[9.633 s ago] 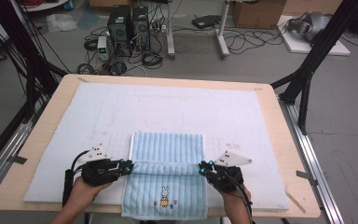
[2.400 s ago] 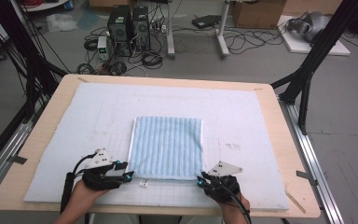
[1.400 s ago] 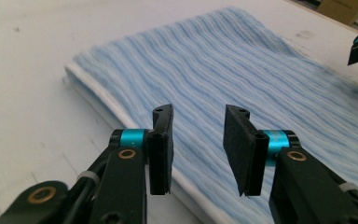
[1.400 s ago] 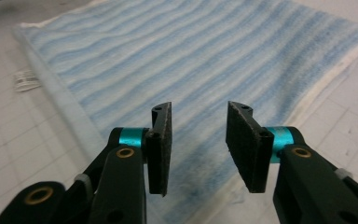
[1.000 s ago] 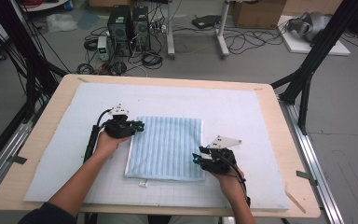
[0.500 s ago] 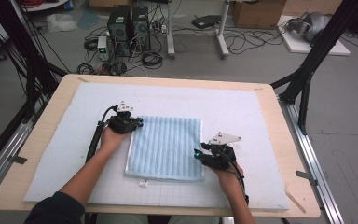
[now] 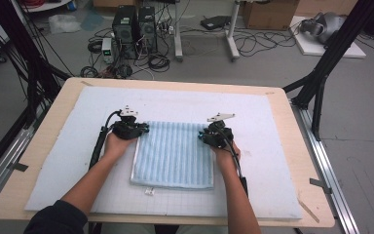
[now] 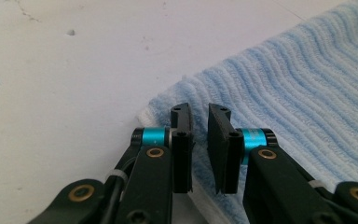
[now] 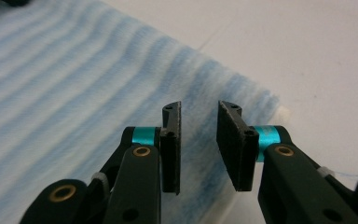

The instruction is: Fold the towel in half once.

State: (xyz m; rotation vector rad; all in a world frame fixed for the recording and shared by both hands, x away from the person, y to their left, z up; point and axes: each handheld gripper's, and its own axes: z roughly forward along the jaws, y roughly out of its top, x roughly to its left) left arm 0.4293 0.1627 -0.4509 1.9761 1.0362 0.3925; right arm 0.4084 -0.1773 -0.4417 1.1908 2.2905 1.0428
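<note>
Forearms are reaching in from the near edge of the table [image 7: 316,214], each hand carrying a gripper out to the far corners of a folded blue striped towel [image 7: 175,153]. The towel is lying flat on the white mat [image 7: 272,170] near the middle of the table, its small label [image 7: 149,191] poking out at the near edge.

Left gripper [image 7: 129,129] is sitting at the towel's far left corner. In the left gripper view [image 8: 199,140] its jaws are standing a narrow slot apart, and the white-edged corner of the towel [image 8: 279,102] is lying just ahead of and below the tips; nothing is being pinched yet.

Right gripper [image 7: 215,135] is arriving at the far right corner. Its jaws have just been closing, yet in the right gripper view [image 9: 199,144] a clear gap is showing between them, with the towel [image 9: 74,84] beneath and no cloth between the pads.

Step in hand, as judged: positioning both grippers for a corner grasp ahead of a further fold. Next move is calling for each pair of tips to be lowered onto its corner, all layers gathered, and the jaws closed firmly before lifting.

Beyond the table, computer towers [image 7: 134,24] and loose cables [image 7: 253,41] are lying on the floor.
</note>
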